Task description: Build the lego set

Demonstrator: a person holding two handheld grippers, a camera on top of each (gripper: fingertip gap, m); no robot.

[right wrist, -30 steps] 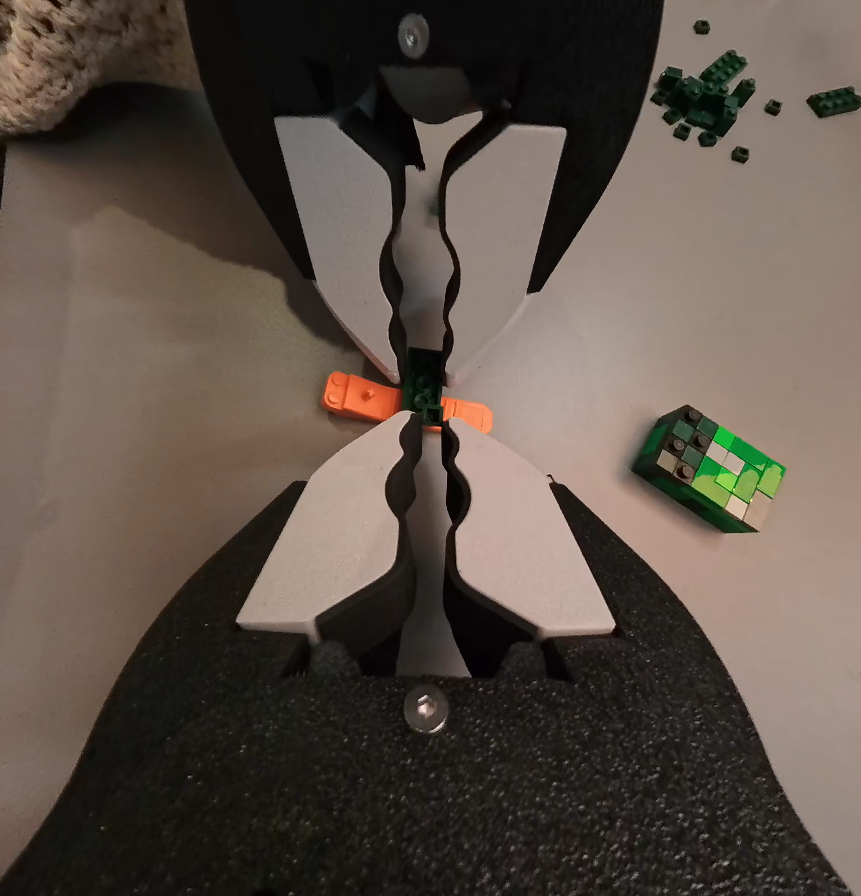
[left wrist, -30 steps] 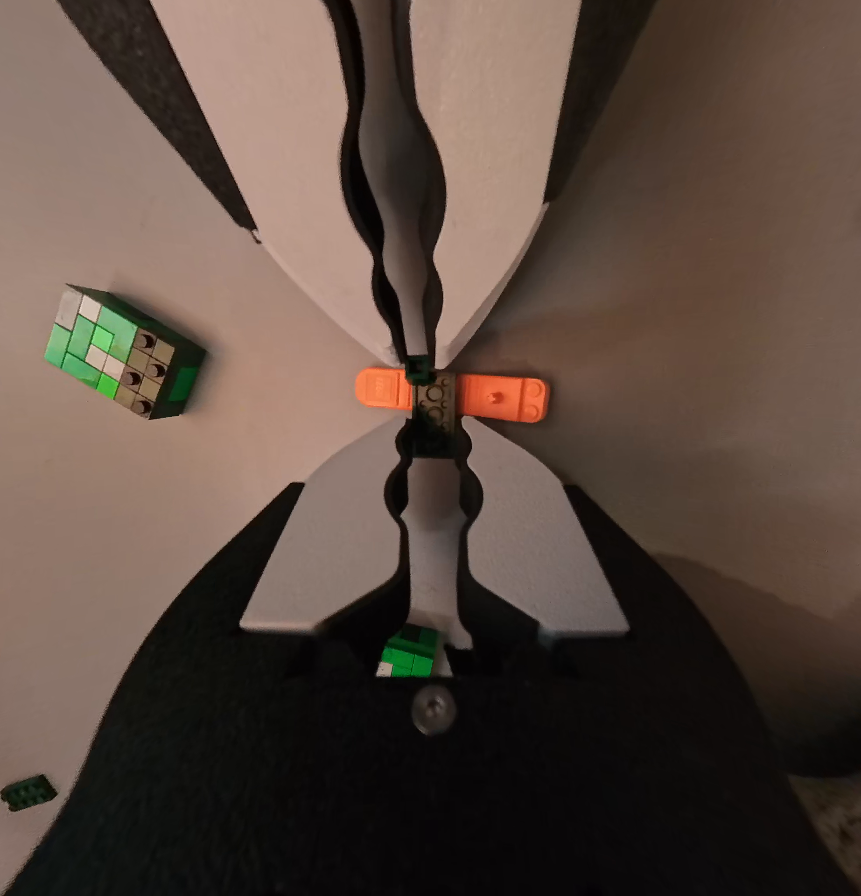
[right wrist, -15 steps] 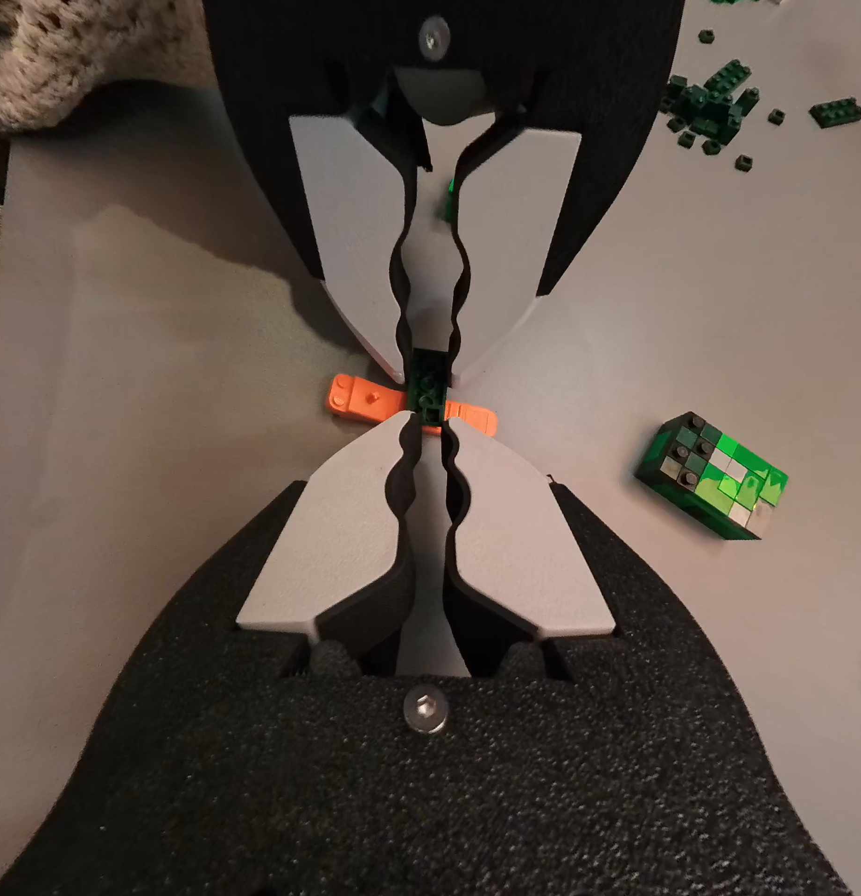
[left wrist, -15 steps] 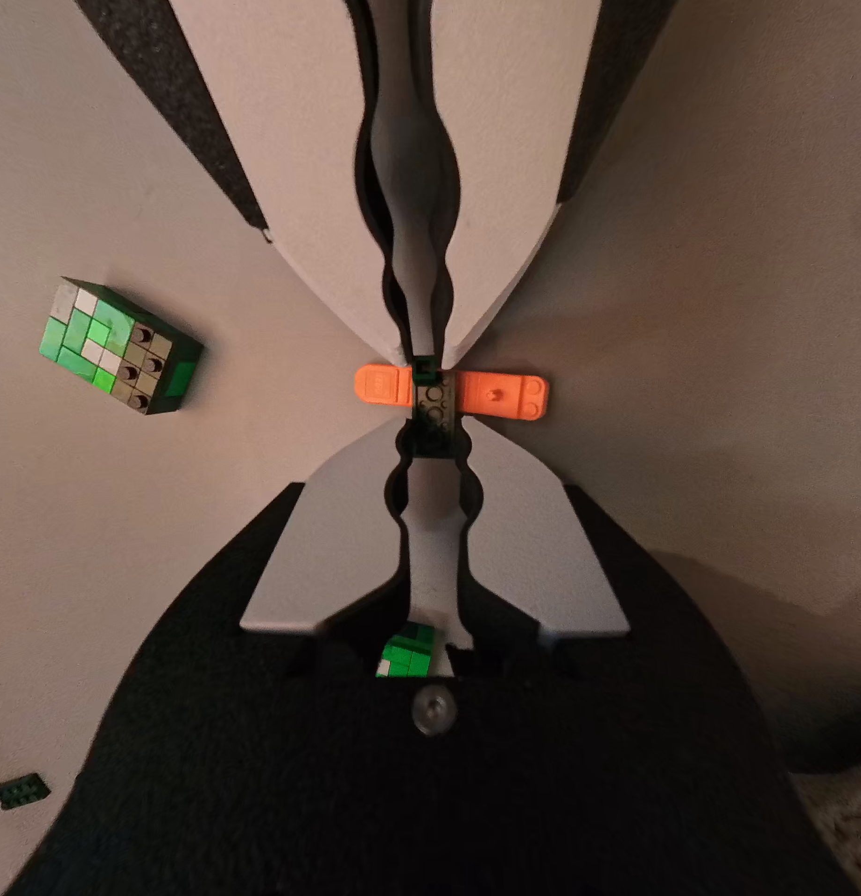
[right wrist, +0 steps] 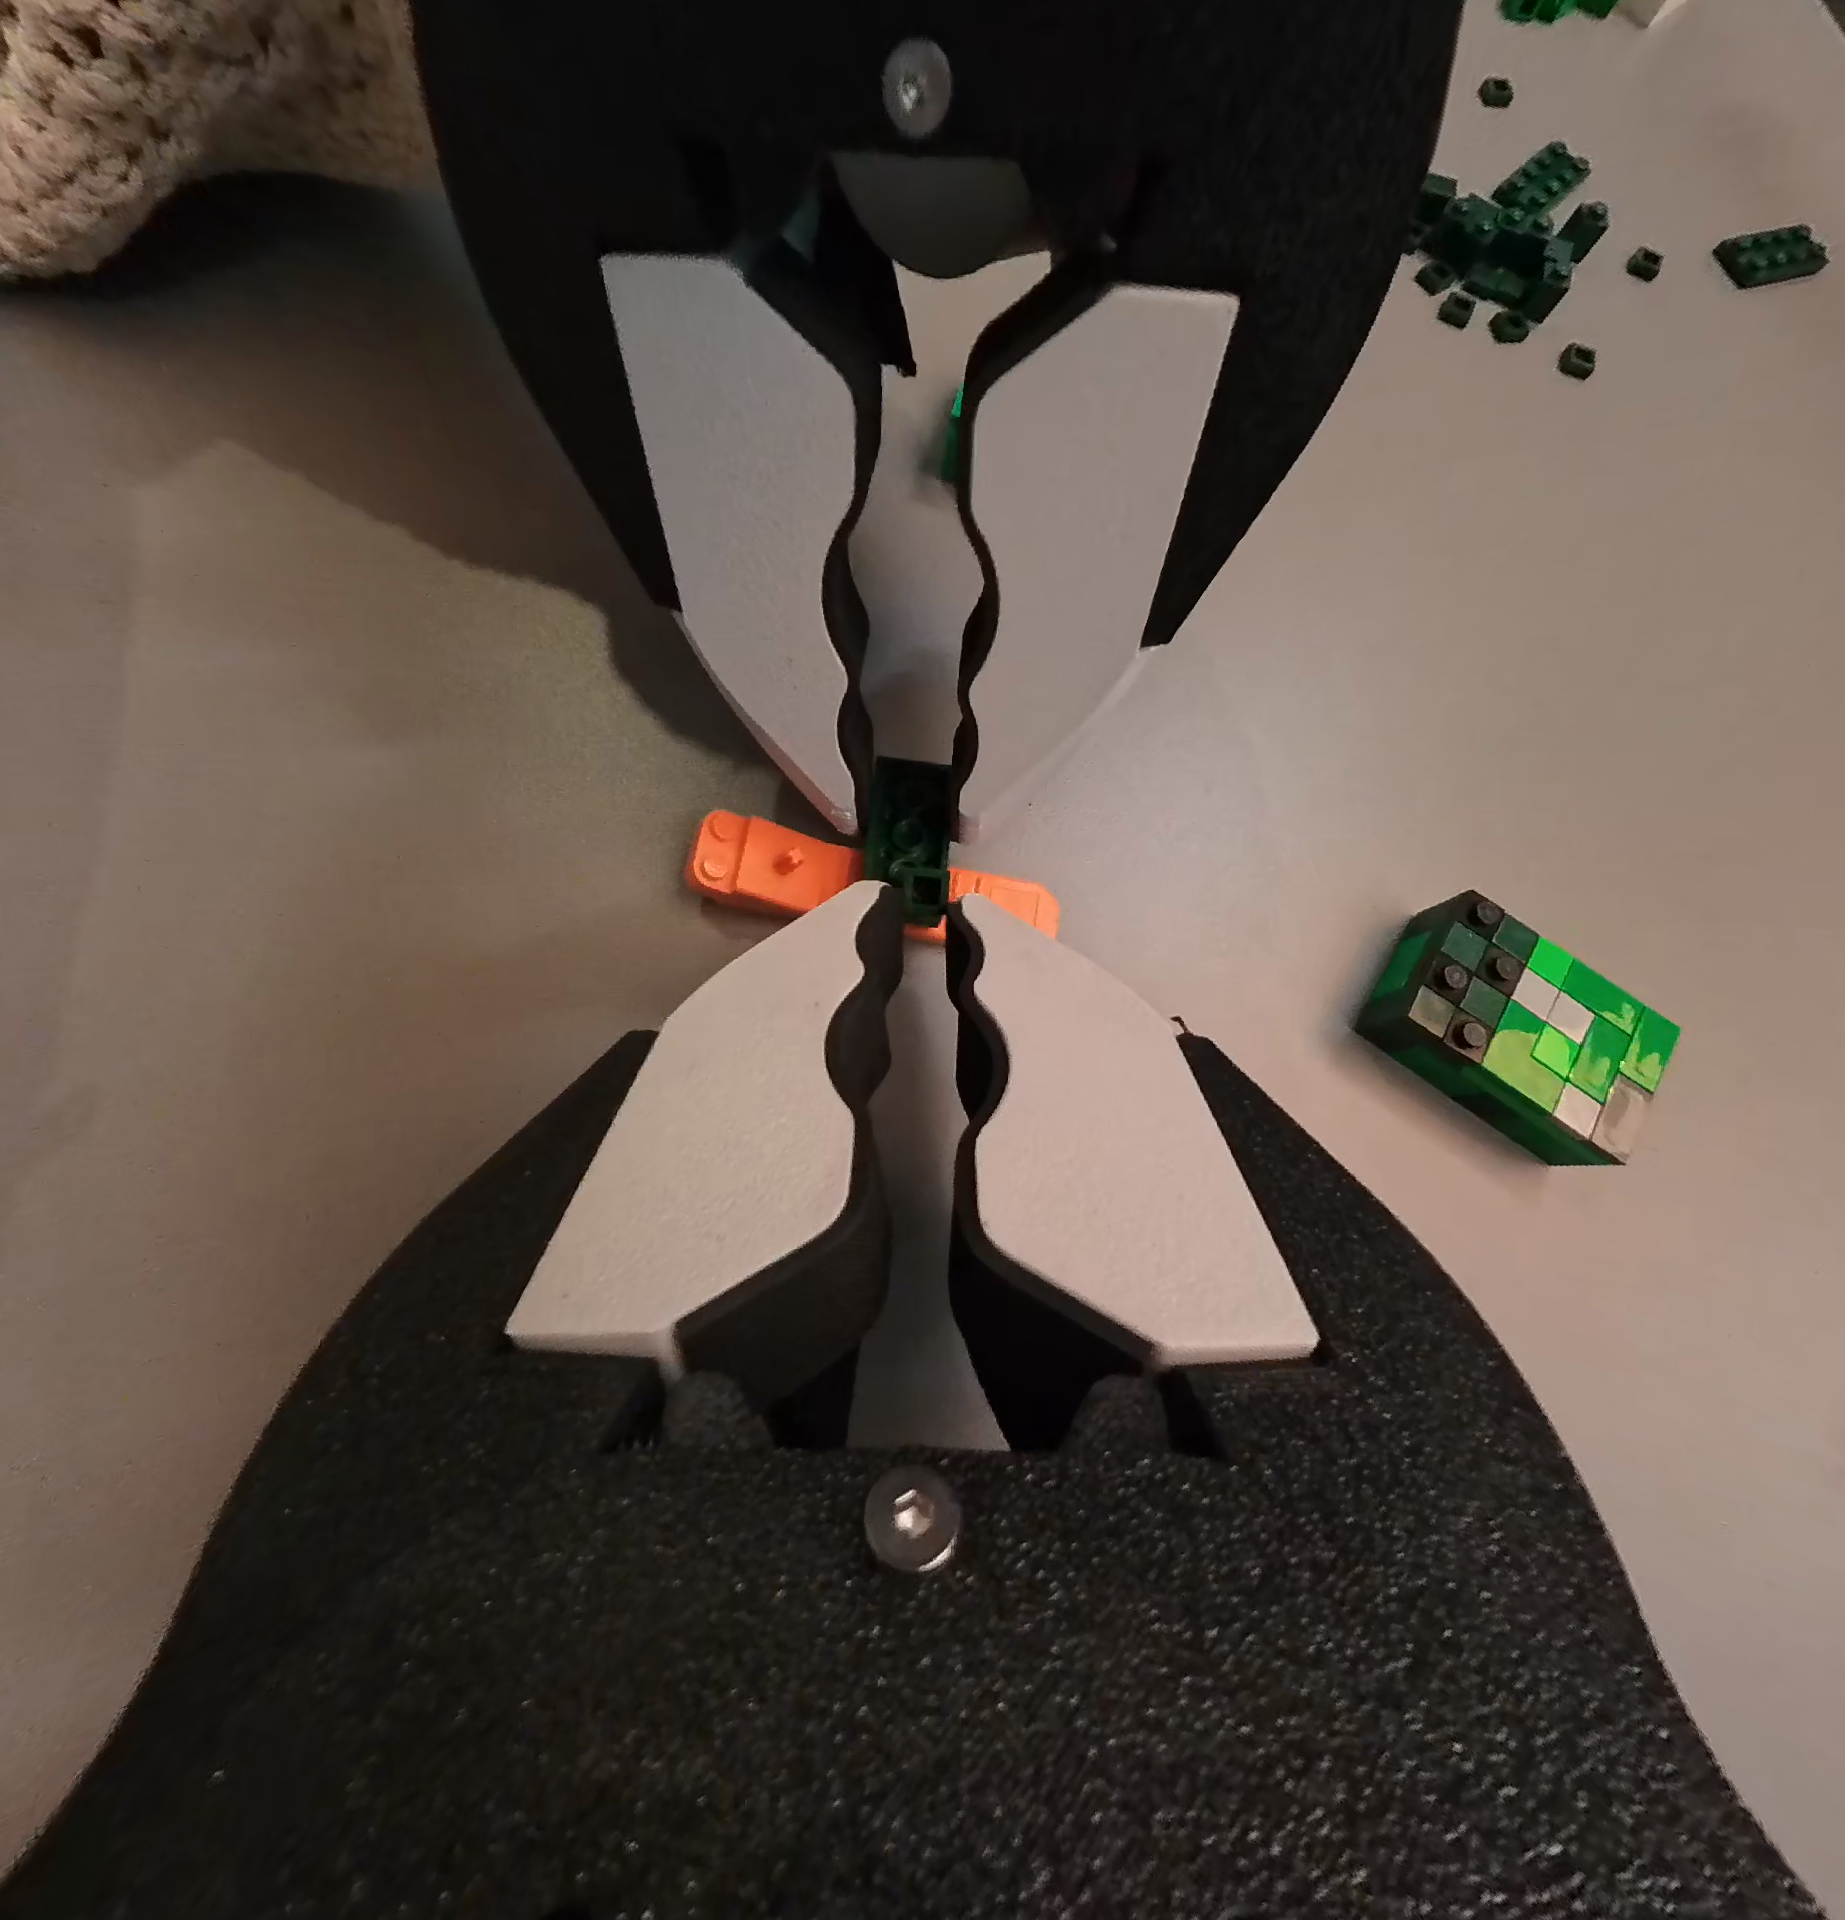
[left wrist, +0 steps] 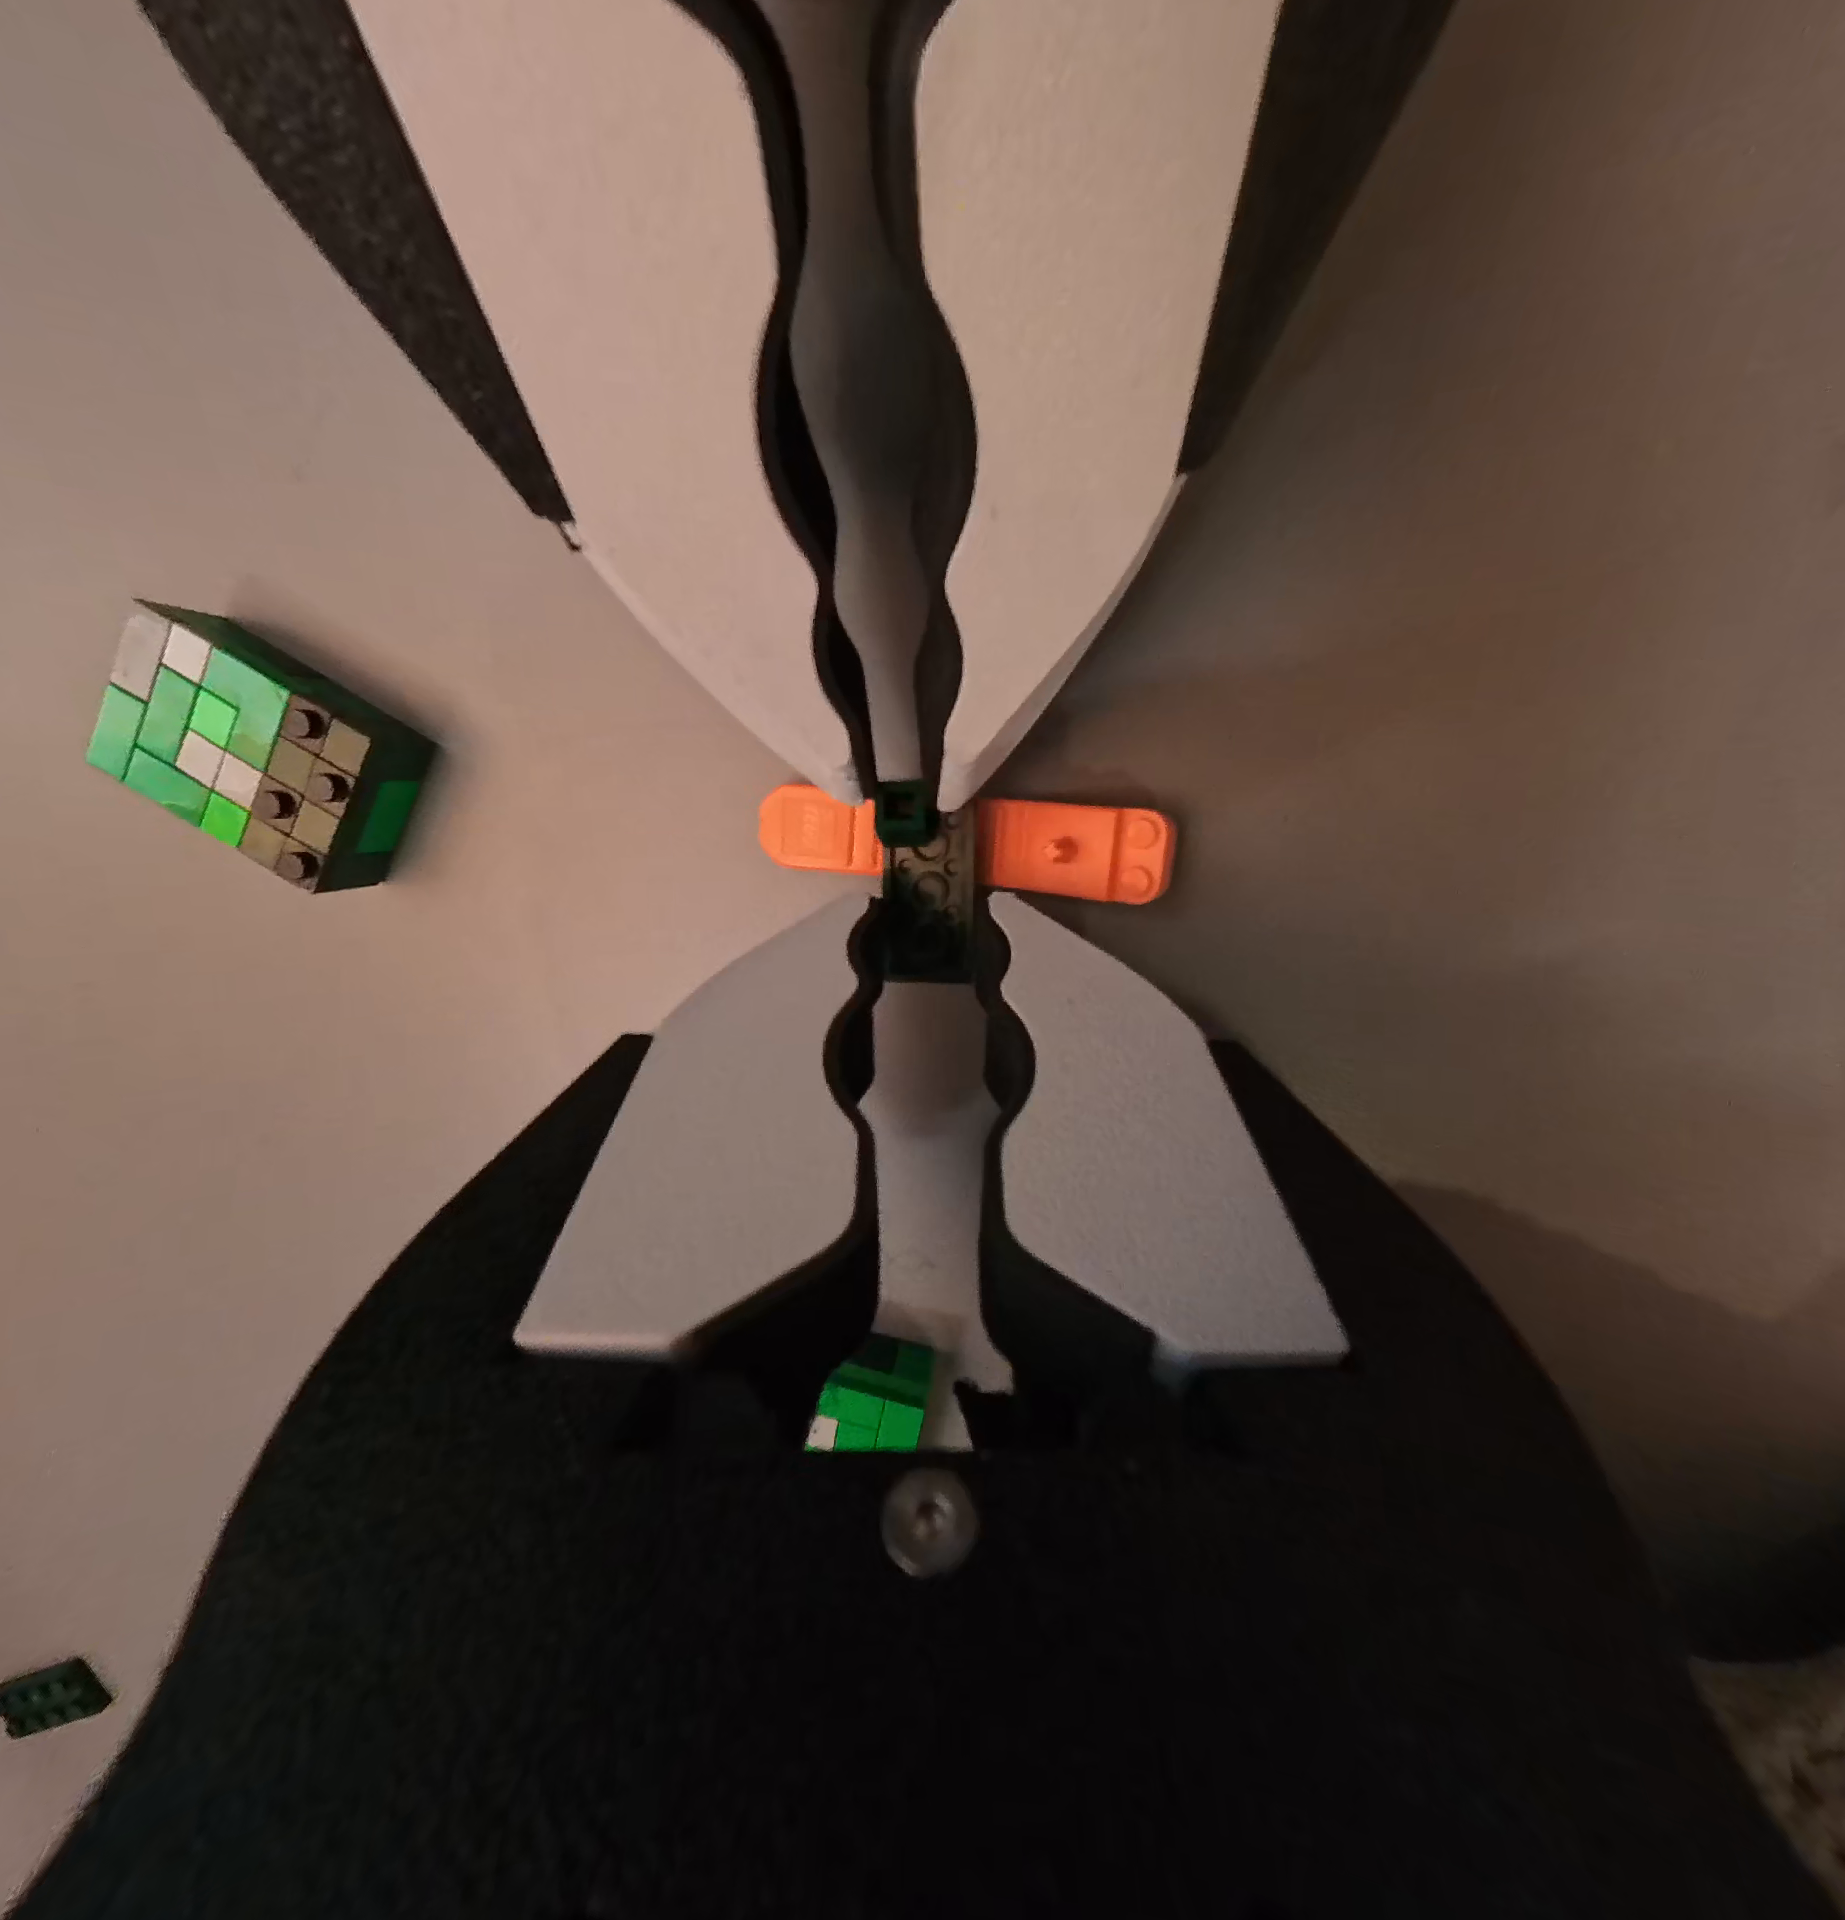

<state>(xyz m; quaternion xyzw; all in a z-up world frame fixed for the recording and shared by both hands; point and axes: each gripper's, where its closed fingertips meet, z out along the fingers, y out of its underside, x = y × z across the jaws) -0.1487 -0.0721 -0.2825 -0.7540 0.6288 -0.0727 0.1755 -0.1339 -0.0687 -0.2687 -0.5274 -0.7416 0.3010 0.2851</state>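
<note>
My left gripper (left wrist: 928,940) is shut on a dark green plate (left wrist: 928,883) and holds it above the table. My right gripper (right wrist: 923,912) is shut on a small dark green square piece (right wrist: 925,894). The two grippers meet tip to tip, and the small piece (left wrist: 902,823) touches the far end of the plate (right wrist: 910,821). An orange brick separator (left wrist: 1074,852) lies flat on the table under the meeting point, and it also shows in the right wrist view (right wrist: 762,868). A built green and white block (left wrist: 253,748) lies to one side (right wrist: 1520,1029).
A heap of loose dark green bricks (right wrist: 1510,249) lies at the far right of the grey table (right wrist: 274,831). One dark green brick (left wrist: 50,1694) lies alone. A second green build (left wrist: 876,1403) shows through my left gripper's gap. Knitted cloth (right wrist: 118,104) lies beyond the table edge. The tips of both grippers are at nearly the same place. Between my left fingertips and the dark green brick (left wrist: 50,1694) there is roughly 30 centimeters. It is also in sight in the right wrist view (right wrist: 1770,255).
The two grippers have closed in on each other. The small piece now sits against the end of the plate. Both grips are unchanged.
</note>
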